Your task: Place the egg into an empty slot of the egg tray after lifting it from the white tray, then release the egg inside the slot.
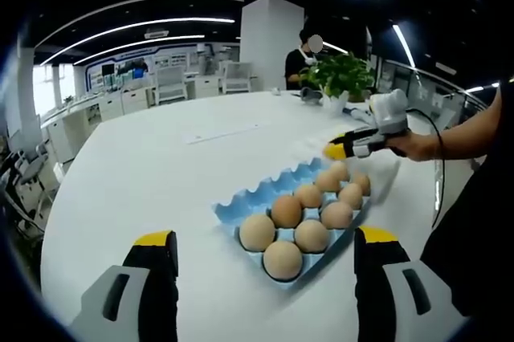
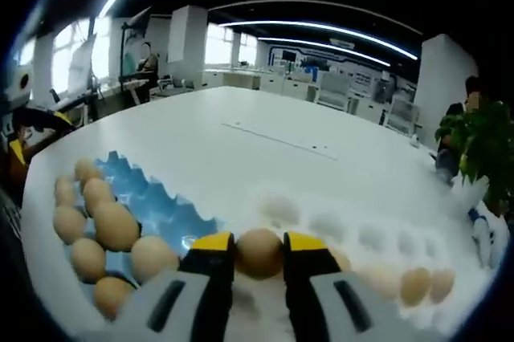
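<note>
My right gripper [image 2: 259, 244] is shut on a tan egg [image 2: 259, 255], with a yellow-tipped jaw on each side. It holds the egg just above the white tray [image 2: 321, 221], which carries a few more eggs [image 2: 414, 282] at its right end. Left of it lies the blue egg tray [image 2: 161, 201], with several eggs and some bare slots on the side facing the white tray. In the left gripper view the blue egg tray [image 1: 233, 207] sits just ahead of my open left gripper [image 1: 265, 239]. Beyond it a hand holds the right gripper [image 1: 353, 145] over the white tray [image 1: 309, 148].
The big white table [image 1: 144, 165] runs far to the left and back. A potted plant [image 1: 345, 73] stands at its far side, with a person [image 1: 303, 61] behind it. A flat strip [image 2: 281, 141] lies mid-table. The holder's arm [image 1: 474, 129] crosses the right.
</note>
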Available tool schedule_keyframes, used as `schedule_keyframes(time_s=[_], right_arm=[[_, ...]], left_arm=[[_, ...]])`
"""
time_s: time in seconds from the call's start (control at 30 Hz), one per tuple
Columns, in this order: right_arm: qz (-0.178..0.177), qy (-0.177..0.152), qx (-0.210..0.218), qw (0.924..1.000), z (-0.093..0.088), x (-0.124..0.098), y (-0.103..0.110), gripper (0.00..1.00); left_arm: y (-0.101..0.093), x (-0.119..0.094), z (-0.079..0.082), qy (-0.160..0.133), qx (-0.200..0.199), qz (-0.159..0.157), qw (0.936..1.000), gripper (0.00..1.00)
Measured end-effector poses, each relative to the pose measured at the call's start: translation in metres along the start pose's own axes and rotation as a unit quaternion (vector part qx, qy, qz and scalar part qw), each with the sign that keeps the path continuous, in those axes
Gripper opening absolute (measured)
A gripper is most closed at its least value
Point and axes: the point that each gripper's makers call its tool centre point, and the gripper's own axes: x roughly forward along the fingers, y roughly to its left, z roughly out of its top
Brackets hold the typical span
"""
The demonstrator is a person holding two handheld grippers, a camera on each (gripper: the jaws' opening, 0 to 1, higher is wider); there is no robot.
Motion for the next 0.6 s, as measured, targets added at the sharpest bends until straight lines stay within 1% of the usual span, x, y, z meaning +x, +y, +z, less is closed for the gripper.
schedule_keyframes(time_s=[0.03,0.1,0.23,0.27,0.33,0.43,0.5,0.6], right_arm=[[0.004,-0.002,-0.002,1.0,0.0,0.0,0.0,0.23],[0.004,-0.002,0.007,1.0,0.001,-0.002,-0.001,0.23],[-0.002,-0.008,0.007,0.9999,0.003,-0.007,0.0,0.21],[-0.003,-0.013,0.011,0.9999,0.005,-0.008,-0.001,0.21],[-0.004,-0.024,0.037,0.999,0.012,-0.012,-0.005,0.21],[-0.007,-0.03,0.038,0.9988,0.019,-0.017,-0.008,0.21],[-0.001,-0.037,0.051,0.998,0.025,-0.019,-0.005,0.21],[0.004,-0.047,0.051,0.9976,0.034,-0.022,0.0,0.21]], left_arm=[[0.0,0.0,0.0,0.0,0.001,0.0,1.0,0.9],[0.001,0.0,0.001,0.0,0.01,0.004,0.9999,0.9],[0.004,-0.002,0.004,-0.006,0.004,0.006,1.0,0.9],[0.005,-0.002,0.004,-0.005,0.004,0.008,0.9999,0.9],[0.005,-0.002,0.003,-0.005,0.002,0.008,1.0,0.9],[0.005,-0.001,0.002,-0.005,0.003,0.007,1.0,0.9],[0.004,-0.001,0.002,-0.005,0.004,0.006,1.0,0.9],[0.004,-0.001,0.002,-0.006,0.002,0.006,1.0,0.9]])
